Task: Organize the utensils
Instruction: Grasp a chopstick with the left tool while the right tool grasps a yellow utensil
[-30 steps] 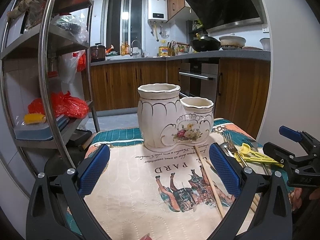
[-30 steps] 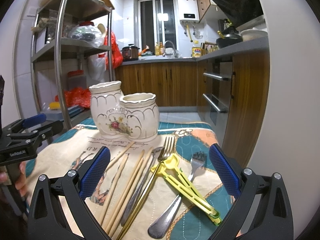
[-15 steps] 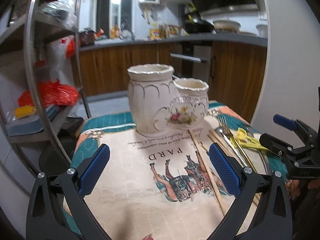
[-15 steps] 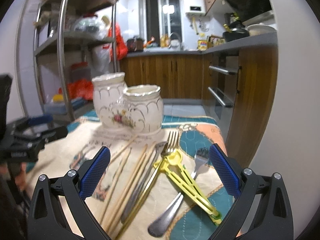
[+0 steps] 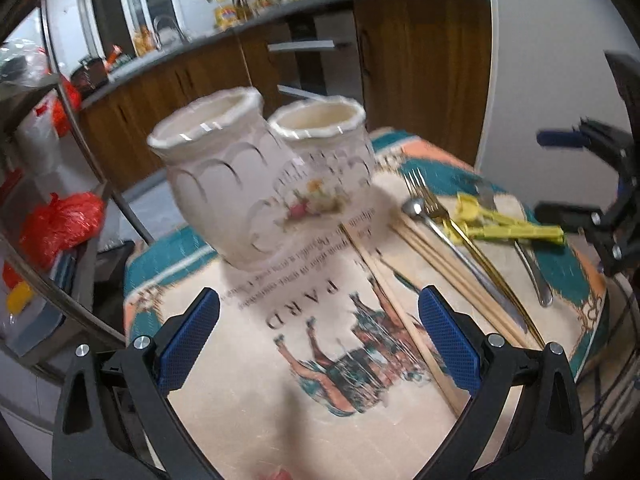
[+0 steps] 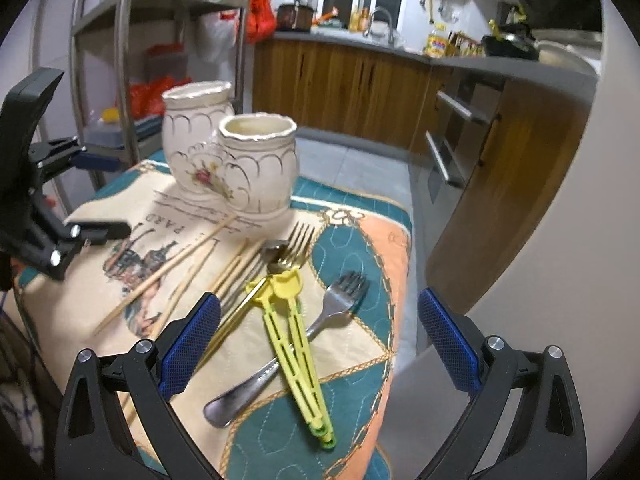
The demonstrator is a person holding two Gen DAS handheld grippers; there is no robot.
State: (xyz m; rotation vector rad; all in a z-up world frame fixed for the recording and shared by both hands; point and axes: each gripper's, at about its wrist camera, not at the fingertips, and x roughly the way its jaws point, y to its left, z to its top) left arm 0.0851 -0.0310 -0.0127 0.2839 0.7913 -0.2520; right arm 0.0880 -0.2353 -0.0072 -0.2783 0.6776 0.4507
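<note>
A cream double-pot ceramic holder (image 5: 256, 176) (image 6: 236, 160) stands empty at the back of the printed tablecloth (image 5: 280, 400). Right of it lie wooden chopsticks (image 5: 400, 312) (image 6: 168, 272), a gold fork (image 5: 460, 232) (image 6: 288, 248), a steel spoon (image 5: 440, 232), yellow plastic tongs (image 5: 508, 232) (image 6: 296, 352) and a steel fork (image 6: 316, 324). My left gripper (image 5: 318, 342) hovers open above the cloth's horse print, holding nothing. My right gripper (image 6: 318, 342) is open above the tongs and steel fork, also with nothing in it.
A metal rack (image 6: 120, 60) with red bags (image 5: 60, 224) stands left of the table. Wooden kitchen cabinets (image 6: 360, 80) and an oven (image 6: 452, 140) lie behind. The table's right edge (image 6: 404, 280) drops off just beyond the steel fork. A white wall (image 6: 560, 280) rises at the right.
Both grippers have risen and tilted downward, so the table fills more of each view. The left one swung right toward the utensils. Both jaws stay open; the utensils lie unmoved.
</note>
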